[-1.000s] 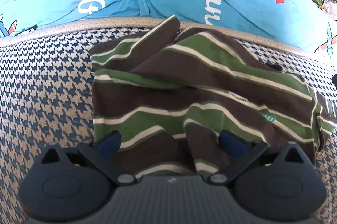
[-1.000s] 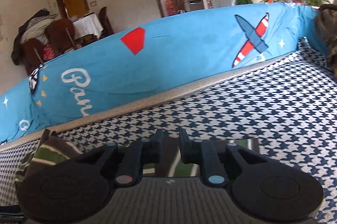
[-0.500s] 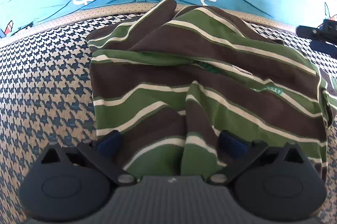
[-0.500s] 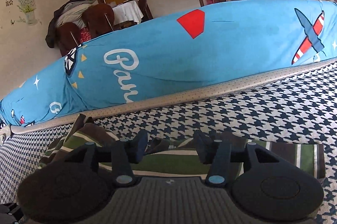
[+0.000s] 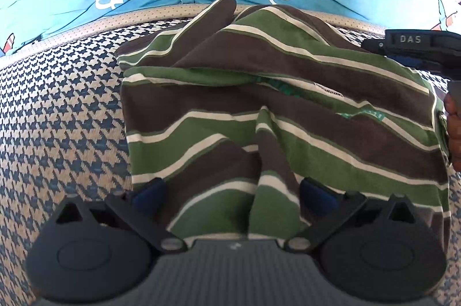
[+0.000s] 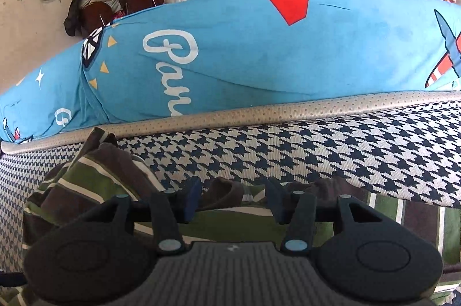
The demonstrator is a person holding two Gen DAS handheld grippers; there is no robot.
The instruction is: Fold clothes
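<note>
One rumpled brown, green and cream striped knit shirt (image 5: 259,110) lies half-folded on the houndstooth cushion (image 5: 66,110), both grippers, left (image 5: 233,190) and right (image 6: 232,198), hovering over it, released.

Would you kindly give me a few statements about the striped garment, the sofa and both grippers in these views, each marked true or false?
1. The green, brown and white striped garment lies on a houndstooth-patterned sofa seat. True.
2. The left gripper is shut. False: its fingers stand wide apart over the garment's near edge.
3. The sofa's back cushion is plain red. False: it is blue with white lettering and small shapes.
4. The right gripper is open, low over the garment. True.
5. The right gripper shows in the left wrist view. True: at the right edge.
</note>
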